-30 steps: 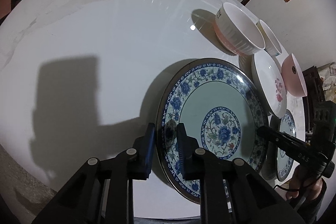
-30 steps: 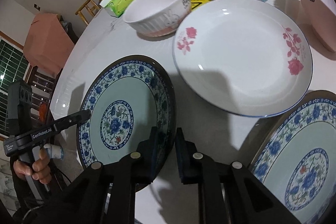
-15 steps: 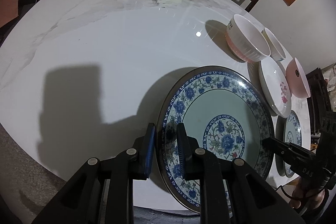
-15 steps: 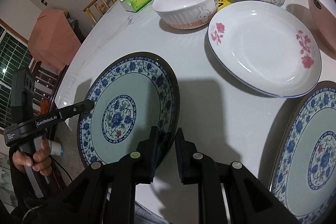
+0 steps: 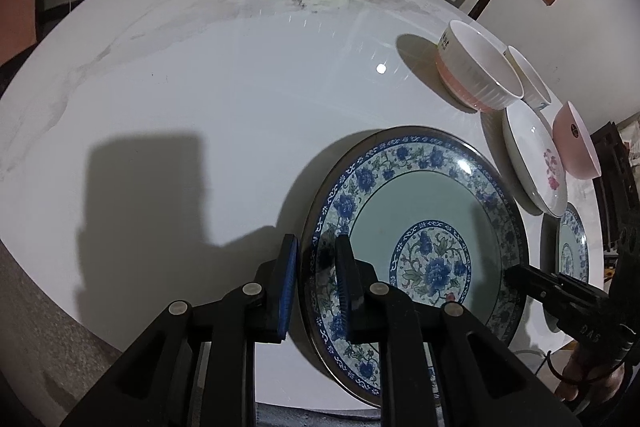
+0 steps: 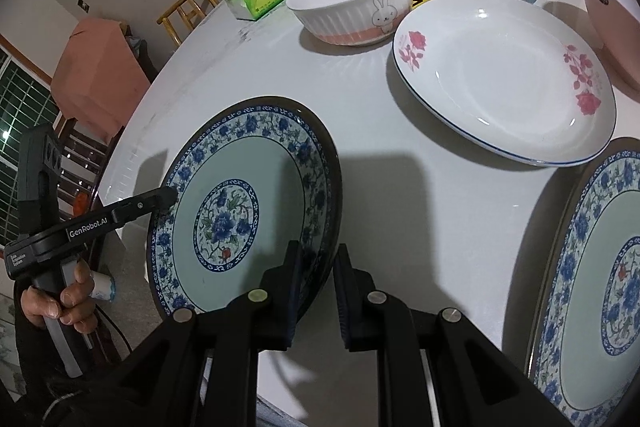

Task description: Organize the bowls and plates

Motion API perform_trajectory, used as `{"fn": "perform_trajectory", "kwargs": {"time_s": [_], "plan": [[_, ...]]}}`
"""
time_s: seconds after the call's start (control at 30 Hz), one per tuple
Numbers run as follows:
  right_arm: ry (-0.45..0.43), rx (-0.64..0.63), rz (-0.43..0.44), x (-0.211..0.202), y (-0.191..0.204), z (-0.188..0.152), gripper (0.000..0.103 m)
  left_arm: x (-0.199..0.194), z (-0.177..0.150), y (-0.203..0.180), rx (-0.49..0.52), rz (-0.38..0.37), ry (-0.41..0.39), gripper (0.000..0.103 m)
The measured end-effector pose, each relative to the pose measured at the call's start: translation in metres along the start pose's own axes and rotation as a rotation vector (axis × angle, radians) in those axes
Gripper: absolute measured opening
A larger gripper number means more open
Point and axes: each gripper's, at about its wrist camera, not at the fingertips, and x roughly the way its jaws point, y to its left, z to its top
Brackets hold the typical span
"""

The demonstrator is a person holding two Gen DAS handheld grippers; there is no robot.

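Both grippers pinch one blue floral plate [image 5: 416,239] by opposite rims — the left gripper [image 5: 316,275] on its left rim, the right gripper [image 6: 316,279] on its right rim, each closed narrowly on it. The plate sits tilted at the near edge of the tabletop [image 5: 200,99]. A second blue plate [image 6: 592,291] lies right of it — apart.

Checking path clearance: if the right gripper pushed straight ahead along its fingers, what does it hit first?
The right gripper already straddles the rim of the blue floral plate; beyond it, probably the white ribbed bunny bowl, though depth is unclear.
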Motion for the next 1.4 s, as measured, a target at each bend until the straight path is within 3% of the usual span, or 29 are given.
{"fn": "perform_trajectory", "kwargs": {"time_s": [0.3,0.4,0.47,0.63,0.87,1.13,1.4], "plan": [[0.006,-0.008,-0.008,0.002,0.0,-0.003,0.019,-0.001,0.003,0.001,-0.012,0.018,-0.023,0.018],[-0.009,-0.034,-0.05,0.0,0.001,-0.002,0.031,-0.001,0.002,0.003,-0.032,0.036,-0.028,0.024],[-0.038,-0.064,-0.081,-0.005,0.005,-0.003,0.032,-0.004,0.001,0.005,-0.039,0.05,-0.04,0.026],[-0.095,-0.117,-0.132,-0.018,0.01,-0.004,0.033,-0.024,-0.004,-0.004,-0.031,0.144,-0.148,0.037],[-0.133,-0.099,-0.126,-0.038,0.003,-0.013,0.033,-0.049,-0.019,-0.041,0.027,0.192,-0.294,0.056],[-0.175,-0.07,-0.131,-0.063,-0.01,-0.025,0.033,-0.052,-0.033,-0.086,0.088,0.146,-0.358,0.067],[-0.212,-0.042,-0.151,-0.086,-0.031,-0.035,0.033,-0.05,-0.047,-0.126,0.157,0.086,-0.404,0.07]]}}
